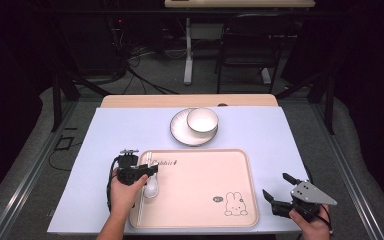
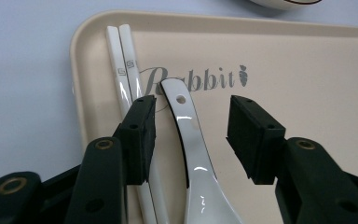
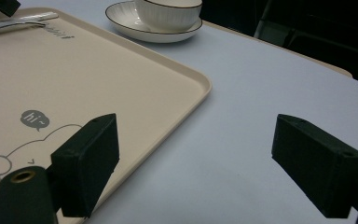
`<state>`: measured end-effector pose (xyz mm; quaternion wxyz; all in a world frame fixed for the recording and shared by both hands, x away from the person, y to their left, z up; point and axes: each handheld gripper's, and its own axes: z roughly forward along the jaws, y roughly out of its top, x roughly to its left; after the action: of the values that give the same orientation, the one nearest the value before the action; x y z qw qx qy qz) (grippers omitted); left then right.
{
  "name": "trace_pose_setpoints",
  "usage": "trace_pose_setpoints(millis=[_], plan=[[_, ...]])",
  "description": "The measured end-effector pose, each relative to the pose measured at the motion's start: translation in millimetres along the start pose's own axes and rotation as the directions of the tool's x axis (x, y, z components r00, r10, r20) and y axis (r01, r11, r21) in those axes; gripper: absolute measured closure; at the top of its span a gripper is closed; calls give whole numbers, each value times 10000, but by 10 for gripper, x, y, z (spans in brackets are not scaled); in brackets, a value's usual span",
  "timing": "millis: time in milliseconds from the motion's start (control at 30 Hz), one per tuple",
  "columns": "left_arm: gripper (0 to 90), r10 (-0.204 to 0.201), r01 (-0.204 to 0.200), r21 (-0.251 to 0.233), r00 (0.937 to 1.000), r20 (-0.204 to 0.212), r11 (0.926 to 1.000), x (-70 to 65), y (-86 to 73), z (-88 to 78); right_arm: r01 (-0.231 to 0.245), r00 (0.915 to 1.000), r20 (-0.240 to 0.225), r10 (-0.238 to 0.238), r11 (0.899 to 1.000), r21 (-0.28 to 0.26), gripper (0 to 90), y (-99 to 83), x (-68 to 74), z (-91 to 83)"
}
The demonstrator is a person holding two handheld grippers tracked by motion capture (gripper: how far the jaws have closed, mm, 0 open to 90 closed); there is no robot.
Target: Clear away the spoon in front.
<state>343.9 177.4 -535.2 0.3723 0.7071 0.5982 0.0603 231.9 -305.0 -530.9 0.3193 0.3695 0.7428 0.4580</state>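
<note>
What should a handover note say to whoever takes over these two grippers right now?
Left gripper: open, jaws either side of the white spoon, pads clear of it.
Right gripper: open, nothing between its jaws, over the table beside the tray's near right corner.
Things: the spoon and the white chopsticks lie side by side along the left edge of the beige tray. The bowl sits on the plate beyond the tray.
Done: spoon and chopsticks are on the tray.
Left: probably draw the left gripper back, then perhaps deal with the bowl and plate, which are untouched.
</note>
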Motion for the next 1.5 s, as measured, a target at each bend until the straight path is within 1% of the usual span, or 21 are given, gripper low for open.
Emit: trace_pose_setpoints(millis=[133,267,367,533,600,667,767,900,933,1033,1133,1233,1300,1333,1367,1433,1500], plan=[[488,73,-73,-64,9999,72,10000,-16,-2,-30,4,10000,-1,-4,10000,4,144,1,3,-1],[482,322,-321,-272,9995,30,9991,-35,0,-69,16,10000,-7,-16,10000,1,144,1,1,1],[482,402,-396,-450,9991,129,9982,-43,6,-104,-4,10000,-4,4,10000,7,144,1,5,0],[485,605,-600,-558,9981,85,9966,-70,6,-141,32,10000,-8,-32,10000,-9,144,1,7,0],[488,768,-770,-694,9970,-59,9946,-81,6,-157,25,10000,-9,-25,10000,-11,144,2,9,0],[490,764,-771,-764,9970,-120,9941,-86,9,-178,40,10000,-15,-40,10000,-12,145,3,11,1],[486,826,-828,-820,9966,-57,9932,-94,10,-201,51,10000,-15,-51,10000,9,144,4,13,0],[449,915,-927,-827,9956,-179,9923,-111,13,-211,56,10000,-9,-56,10000,12,144,3,13,0],[439,977,-989,-847,9950,-189,9915,-114,14,-214,55,10000,-8,-55,10000,11,145,3,13,0],[409,1106,-1142,-1016,9930,-409,9882,-136,17,-226,61,10000,-8,-61,10000,13,144,3,13,0],[382,1210,-1259,-1180,9915,-471,9850,-172,27,-236,72,10000,-14,-72,10000,26,144,2,13,1],[362,1475,-1541,-1369,9874,-575,9785,-231,63,-249,43,10000,15,-43,10000,32,145,0,14,4],[354,1553,-1625,-1491,9861,-589,9754,-270,87,-254,34,10000,36,-34,10000,41,144,-1,14,4],[350,1631,-1698,-1471,9850,-568,9744,-292,103,-257,39,10000,45,-39,10000,42,144,-2,14,3],[350,1662,-1721,-1502,9848,-510,9736,-313,117,-252,39,10000,55,-39,10000,47,144,-4,13,2],[359,1725,-1783,-1448,9836,-520,9733,-346,145,-240,26,10000,70,-26,10000,70,145,-6,11,-1],[367,1646,-1692,-1405,9854,-443,9755,-375,176,-205,3,10000,81,-4,10000,68,144,-7,10,0]])
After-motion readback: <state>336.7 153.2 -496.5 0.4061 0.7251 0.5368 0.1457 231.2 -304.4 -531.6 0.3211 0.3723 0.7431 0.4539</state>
